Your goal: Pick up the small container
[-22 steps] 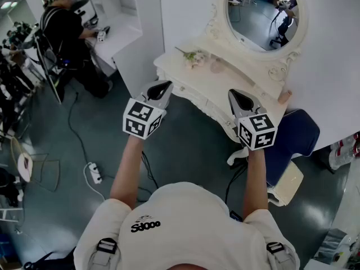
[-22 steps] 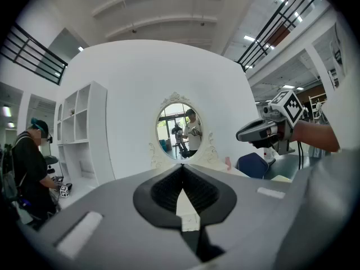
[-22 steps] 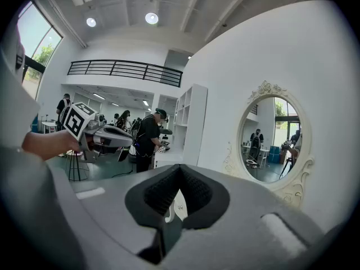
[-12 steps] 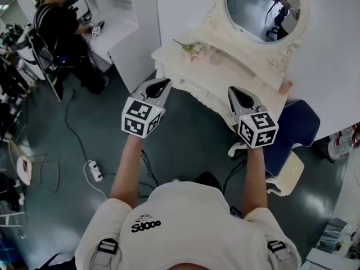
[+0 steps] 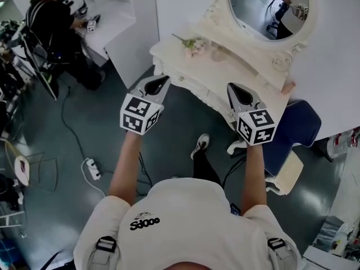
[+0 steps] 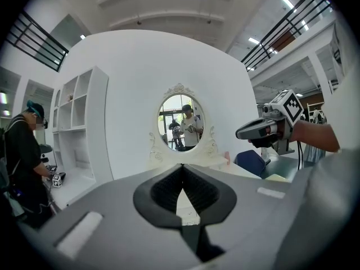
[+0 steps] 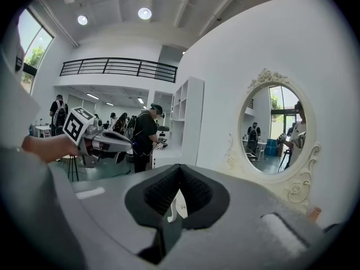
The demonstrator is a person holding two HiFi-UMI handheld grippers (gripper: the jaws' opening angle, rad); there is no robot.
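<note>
Facing the tabletop (image 5: 242,73), the left hand-held gripper (image 5: 160,83) and right hand-held gripper (image 5: 237,90) are closed, empty. One must open before reaching the small container (image 5: 288,87), apparently at its right corner.

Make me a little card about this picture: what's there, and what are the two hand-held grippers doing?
Place: white dressing table with an oval mirror
On the table: flower sprig; small pinkish container
Left hand-held gripper: shut, holding nothing, in the air before the table
Right hand-held gripper: shut, holding nothing, in the air before the table
Container: not picked up yet
</note>
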